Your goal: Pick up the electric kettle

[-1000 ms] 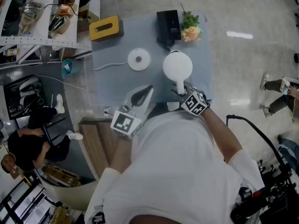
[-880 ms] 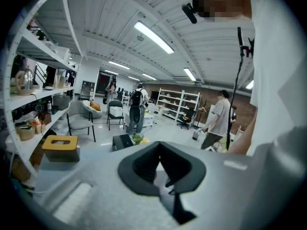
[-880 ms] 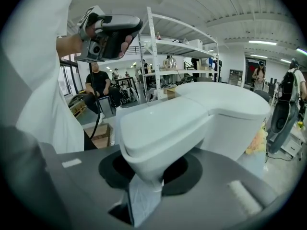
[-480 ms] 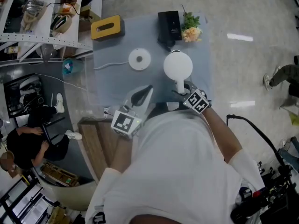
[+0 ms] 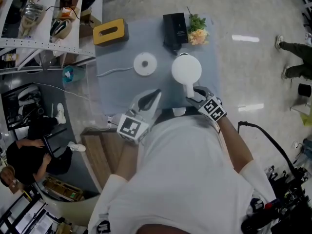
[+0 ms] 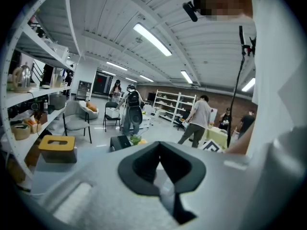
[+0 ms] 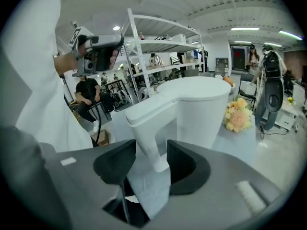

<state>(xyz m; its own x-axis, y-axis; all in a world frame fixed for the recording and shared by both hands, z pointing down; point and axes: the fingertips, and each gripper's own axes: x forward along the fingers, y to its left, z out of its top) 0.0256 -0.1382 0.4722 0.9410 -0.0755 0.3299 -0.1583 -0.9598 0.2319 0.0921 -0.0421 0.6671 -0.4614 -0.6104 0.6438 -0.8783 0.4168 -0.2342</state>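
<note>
- The electric kettle (image 5: 185, 70) stands on the grey table (image 5: 117, 84), right of a white disc (image 5: 145, 63), with its handle (image 7: 149, 128) toward the person.
- The right gripper (image 7: 149, 161) has just been opening; its jaws flank the handle's lower end without pressing it.
- The left gripper (image 5: 147, 101) is closed, empty, apart from the kettle.

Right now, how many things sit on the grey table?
5: tissue box far left, black box and flowers at the far edge, kettle base with cable centre, electric kettle right. The person hides the near edge.
</note>
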